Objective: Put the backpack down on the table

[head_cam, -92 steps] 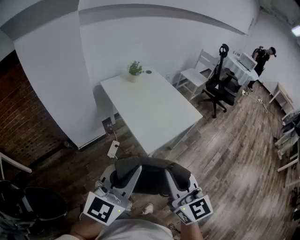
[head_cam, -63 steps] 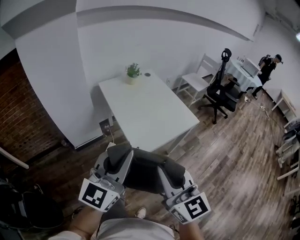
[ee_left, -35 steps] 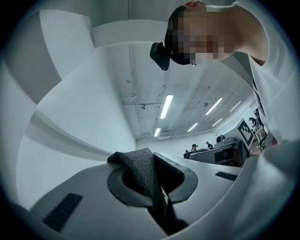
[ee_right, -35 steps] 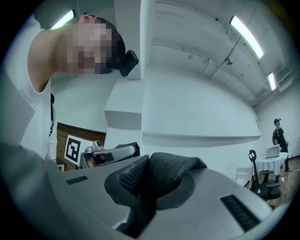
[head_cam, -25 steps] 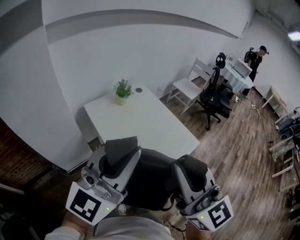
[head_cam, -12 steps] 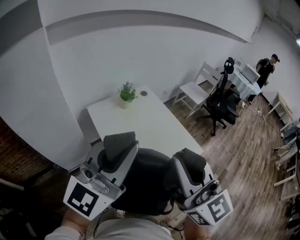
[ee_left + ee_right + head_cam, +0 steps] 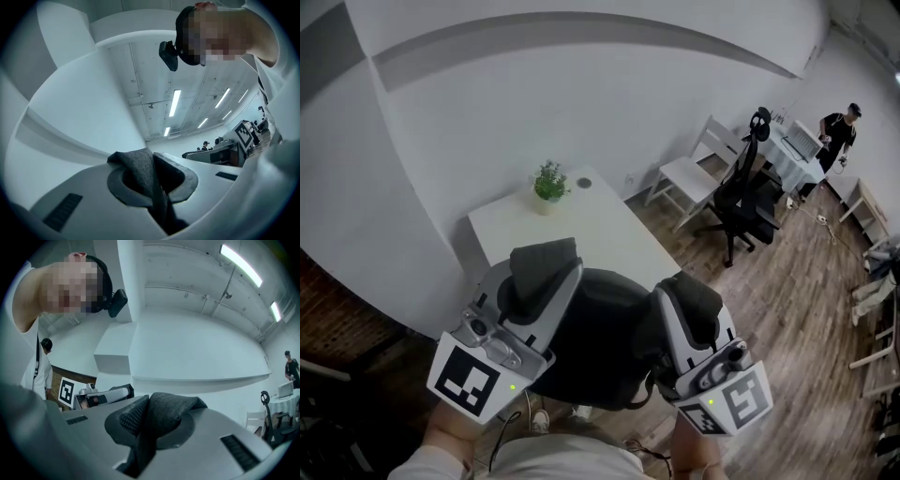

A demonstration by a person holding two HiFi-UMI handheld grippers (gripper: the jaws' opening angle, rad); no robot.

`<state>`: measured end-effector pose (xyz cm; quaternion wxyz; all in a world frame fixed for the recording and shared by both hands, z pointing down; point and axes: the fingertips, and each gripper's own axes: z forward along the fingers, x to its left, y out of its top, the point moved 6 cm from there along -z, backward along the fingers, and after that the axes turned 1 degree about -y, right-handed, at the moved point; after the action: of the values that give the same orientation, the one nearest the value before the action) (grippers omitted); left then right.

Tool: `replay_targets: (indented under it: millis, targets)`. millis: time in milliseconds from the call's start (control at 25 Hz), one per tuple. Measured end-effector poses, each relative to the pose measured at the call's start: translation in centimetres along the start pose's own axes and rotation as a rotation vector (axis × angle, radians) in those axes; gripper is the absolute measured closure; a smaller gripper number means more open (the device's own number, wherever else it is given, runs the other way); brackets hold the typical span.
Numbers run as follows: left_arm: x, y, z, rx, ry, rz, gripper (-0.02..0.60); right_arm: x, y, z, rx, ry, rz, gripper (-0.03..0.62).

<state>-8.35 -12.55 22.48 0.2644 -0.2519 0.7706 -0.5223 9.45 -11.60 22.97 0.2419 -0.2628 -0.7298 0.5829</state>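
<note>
Holding the dark backpack (image 7: pixel 598 349) up in the air between the left gripper (image 7: pixel 542 267) and the right gripper (image 7: pixel 694 298), at the near end of the white worktop (image 7: pixel 581 225) and, by the look of it, not yet resting on it. Clamped on both sides: left jaws nipped tight on a grey fold (image 7: pixel 140 168) of woven fabric, right jaws pinched likewise on a bunched fold (image 7: pixel 164 420). Strap or top edge, hard to say which.

Judging by the sag of the body between the two holds: soft, pliable, no stiff frame showing, likely to slump and spread once set down rather than stand. Weight hard to read. Seemingly moderate, yet borne by two thin pinches of cloth, so liable to swing and tug at the folds. Coarse weave, not slippery, biting well against the textured pad (image 7: pixel 131 420). Not fragile outwardly; contents unknown. Best taken as held now, at two points well apart along the top, keeping the load level. Safer lowered bottom-first onto bare surface, well short of the small potted plant (image 7: pixel 548 180) at the far end.

Looking for brands or labels: none visible on the fabric, no readable writing anywhere. Only black-and-white square markers (image 7: pixel 469 389) on the gripper cubes, patterns rather than text.
</note>
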Motion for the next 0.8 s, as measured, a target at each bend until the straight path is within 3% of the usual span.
replay_targets:
  millis: [200,800]
  targets:
    - [0.2,-2.4,1.9,0.017,0.026,0.001,0.534,-2.4,-1.7,0.8,0.008,-0.038,-0.034,0.537]
    - [3.3,-8.2,4.3,0.101,0.087,-0.045,0.532,-6.0,-7.4,4.8,0.073,0.014,-0.012,0.537]
